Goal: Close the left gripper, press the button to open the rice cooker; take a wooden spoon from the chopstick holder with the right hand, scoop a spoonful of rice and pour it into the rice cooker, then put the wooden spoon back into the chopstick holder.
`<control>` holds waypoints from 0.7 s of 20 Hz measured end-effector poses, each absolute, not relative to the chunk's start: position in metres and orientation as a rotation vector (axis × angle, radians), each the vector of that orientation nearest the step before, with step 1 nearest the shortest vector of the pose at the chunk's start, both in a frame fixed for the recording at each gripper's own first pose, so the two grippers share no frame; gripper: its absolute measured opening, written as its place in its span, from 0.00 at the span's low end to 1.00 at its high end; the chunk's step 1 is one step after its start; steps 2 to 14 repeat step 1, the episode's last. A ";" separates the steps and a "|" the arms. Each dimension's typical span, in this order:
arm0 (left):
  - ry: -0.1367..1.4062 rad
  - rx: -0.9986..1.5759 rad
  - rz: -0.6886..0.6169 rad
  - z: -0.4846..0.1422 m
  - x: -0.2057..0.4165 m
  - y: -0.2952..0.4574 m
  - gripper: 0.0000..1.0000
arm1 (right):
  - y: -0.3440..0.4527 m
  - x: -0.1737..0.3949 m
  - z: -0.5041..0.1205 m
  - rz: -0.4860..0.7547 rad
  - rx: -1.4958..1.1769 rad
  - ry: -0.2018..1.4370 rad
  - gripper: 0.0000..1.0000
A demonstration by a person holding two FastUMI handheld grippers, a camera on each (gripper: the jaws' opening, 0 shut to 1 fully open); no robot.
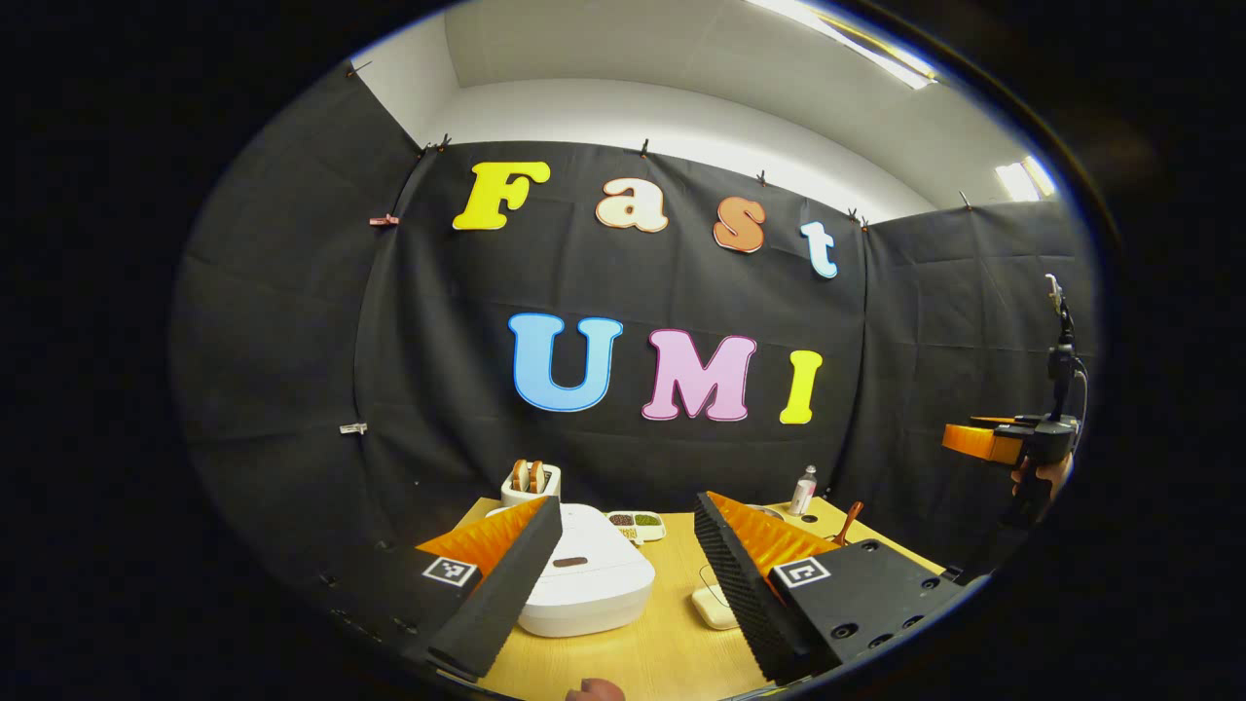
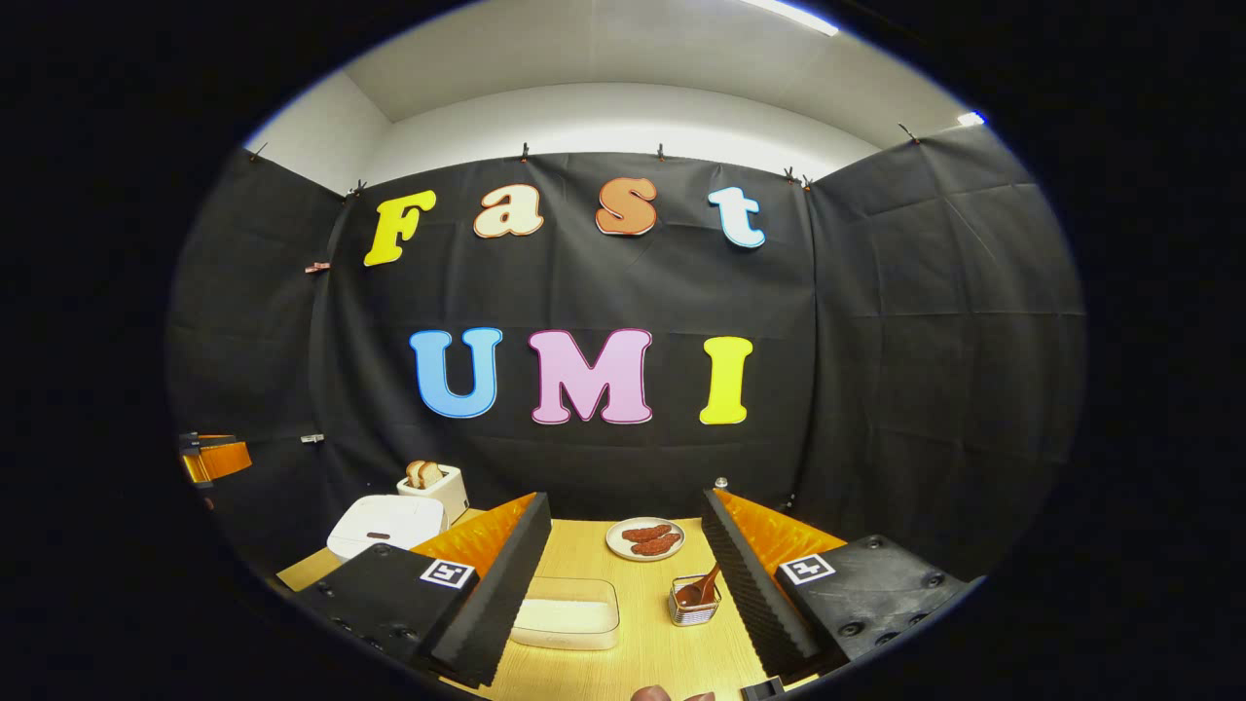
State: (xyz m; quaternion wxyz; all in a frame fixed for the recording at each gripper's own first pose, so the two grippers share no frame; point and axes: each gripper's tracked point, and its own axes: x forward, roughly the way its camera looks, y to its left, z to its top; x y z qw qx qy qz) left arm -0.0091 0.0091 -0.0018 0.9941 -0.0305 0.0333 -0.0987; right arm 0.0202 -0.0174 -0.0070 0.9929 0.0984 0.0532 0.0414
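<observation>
Your grippers both hover wide above the counter point(image 2: 638, 604).
Left gripper point(image 1: 623, 560) faces the shut cooker point(image 1: 589, 574); right gripper point(image 2: 623, 565) faces the spoon point(image 2: 703, 587).

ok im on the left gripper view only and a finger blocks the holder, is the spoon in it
Observer: Yes. In the right gripper view the spoon leans in the holder.
Operator: and the rice, i just see a white corner
Observer: The rice box lies on the table just left of the holder, apart from it.
Operator: right jaws open or shut
Observer: The right gripper has its jaws wide open with nothing between them. The holder is ahead, near its right finger.
</observation>
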 end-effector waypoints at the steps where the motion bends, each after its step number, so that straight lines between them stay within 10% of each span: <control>1: 0.066 -0.060 -0.200 -0.002 -0.009 0.008 0.95 | -0.018 0.020 -0.007 0.081 0.184 0.102 0.98; 14: 0.066 -0.060 -0.200 -0.002 -0.009 0.008 0.95 | -0.018 0.020 -0.007 0.081 0.184 0.102 0.98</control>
